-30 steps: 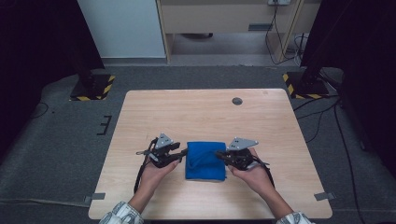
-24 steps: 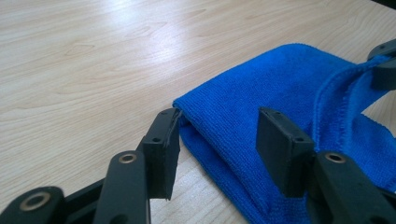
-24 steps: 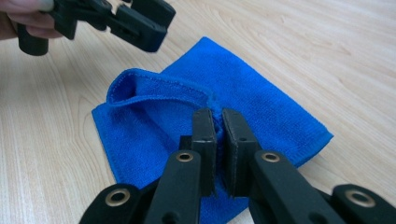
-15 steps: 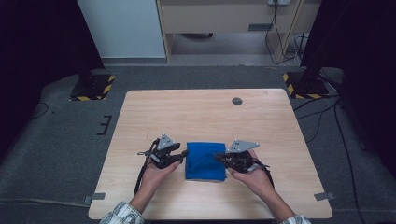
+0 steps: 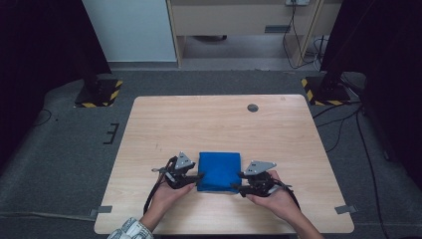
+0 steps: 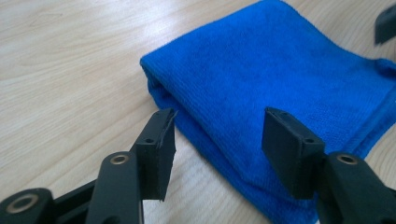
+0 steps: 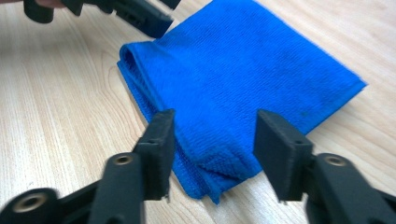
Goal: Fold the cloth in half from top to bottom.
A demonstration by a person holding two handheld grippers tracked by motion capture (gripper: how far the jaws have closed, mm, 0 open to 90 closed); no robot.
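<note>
Since a second ago the right claw point(image 5: 238, 188) has let go, jaws just opening around the folded blue cloth point(image 5: 219, 171)'s near corner. Left claw point(image 5: 197, 179), released too, straddles the cloth's opposite edge. Cloth lies folded flat on the bench point(image 5: 209, 124); folding looks done, only withdrawal left.

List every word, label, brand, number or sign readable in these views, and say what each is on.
None: no readable text.
Blue cloth: plain, no tag or label showing.
Table: bare wood, unmarked.
Yellow-and-black hazard stripes on the stand bases: a pattern, no words.
</note>
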